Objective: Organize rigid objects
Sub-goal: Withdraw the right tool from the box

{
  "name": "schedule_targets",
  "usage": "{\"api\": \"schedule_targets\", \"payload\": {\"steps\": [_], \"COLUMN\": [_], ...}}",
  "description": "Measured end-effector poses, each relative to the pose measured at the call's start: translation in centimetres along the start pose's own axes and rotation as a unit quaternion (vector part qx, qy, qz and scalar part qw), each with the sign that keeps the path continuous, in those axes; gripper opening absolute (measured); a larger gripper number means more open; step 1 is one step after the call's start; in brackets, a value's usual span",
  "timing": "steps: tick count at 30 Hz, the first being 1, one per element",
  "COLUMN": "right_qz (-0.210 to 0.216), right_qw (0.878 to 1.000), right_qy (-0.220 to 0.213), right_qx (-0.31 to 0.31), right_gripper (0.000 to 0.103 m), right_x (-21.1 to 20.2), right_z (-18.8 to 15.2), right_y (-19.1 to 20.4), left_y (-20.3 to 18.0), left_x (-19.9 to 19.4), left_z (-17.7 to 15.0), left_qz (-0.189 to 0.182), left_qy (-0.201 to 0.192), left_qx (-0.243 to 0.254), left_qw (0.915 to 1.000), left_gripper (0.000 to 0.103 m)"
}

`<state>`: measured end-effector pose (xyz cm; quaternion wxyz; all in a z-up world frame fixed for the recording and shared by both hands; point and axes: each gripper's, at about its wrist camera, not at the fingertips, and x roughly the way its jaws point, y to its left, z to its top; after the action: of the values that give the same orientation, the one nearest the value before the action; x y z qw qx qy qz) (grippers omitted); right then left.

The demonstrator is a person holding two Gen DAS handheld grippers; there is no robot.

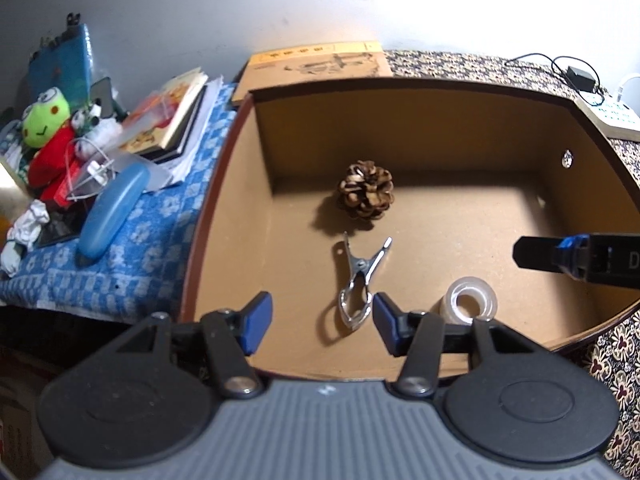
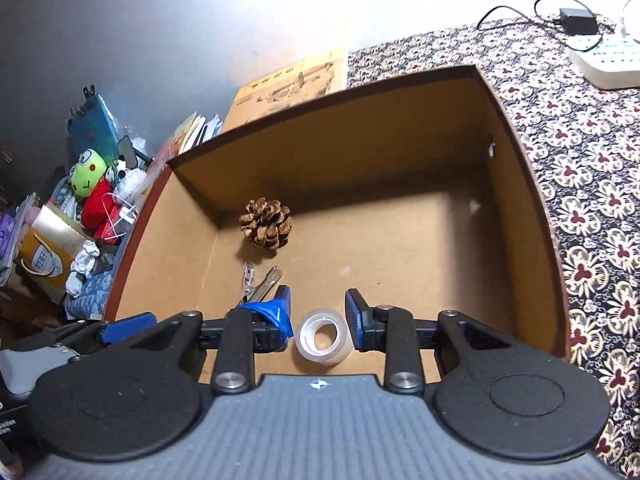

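An open brown cardboard box [image 1: 400, 84] [image 2: 320, 100] holds a pine cone [image 1: 366, 190] [image 2: 266, 224] near its back left. A metal spring clip [image 1: 358, 280] [image 2: 258, 280] and a roll of clear tape [image 1: 470, 300] [image 2: 322, 338] lie flat on its floor. My left gripper [image 1: 322, 320] hangs open over the near edge, the clip lying just beside its right pad, untouched. My right gripper [image 2: 317, 304] [image 1: 560, 258] hovers above the floor at the right. Its pads stand narrowly apart with nothing between them, and the tape shows below the gap.
Left of the box, a blue cloth carries a frog plush [image 1: 40, 122], stacked books [image 1: 172, 120] and a blue case [image 1: 114, 212]. A printed sheet [image 1: 316, 66] lies behind the box. On the patterned cloth [image 2: 580, 200] at the back right sit a white device [image 2: 604, 64] and a black adapter [image 2: 578, 20].
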<state>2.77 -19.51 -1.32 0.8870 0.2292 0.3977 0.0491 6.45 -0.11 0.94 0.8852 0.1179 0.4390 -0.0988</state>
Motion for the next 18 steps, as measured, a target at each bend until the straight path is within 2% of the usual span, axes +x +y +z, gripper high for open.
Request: {"api": "schedule_targets", "payload": {"steps": [13, 18], "right_qz": [-0.02, -0.011], "right_qw": [0.999, 0.999], "right_qy": [-0.033, -0.042], "right_qx": [-0.03, -0.026], "right_gripper": [0.014, 0.014], "right_x": [-2.3, -2.8], "right_z": [-1.4, -1.8], "right_y": [1.3, 1.1], "left_y": [0.4, 0.7], "left_x": [-2.5, -3.6], "left_z": [-0.4, -0.6], "left_qz": [0.02, 0.022], "left_qy": [-0.018, -0.029], "left_qx": [-0.014, -0.021], "left_qw": [0.9995, 0.9991], "left_gripper": [0.055, 0.055]}}
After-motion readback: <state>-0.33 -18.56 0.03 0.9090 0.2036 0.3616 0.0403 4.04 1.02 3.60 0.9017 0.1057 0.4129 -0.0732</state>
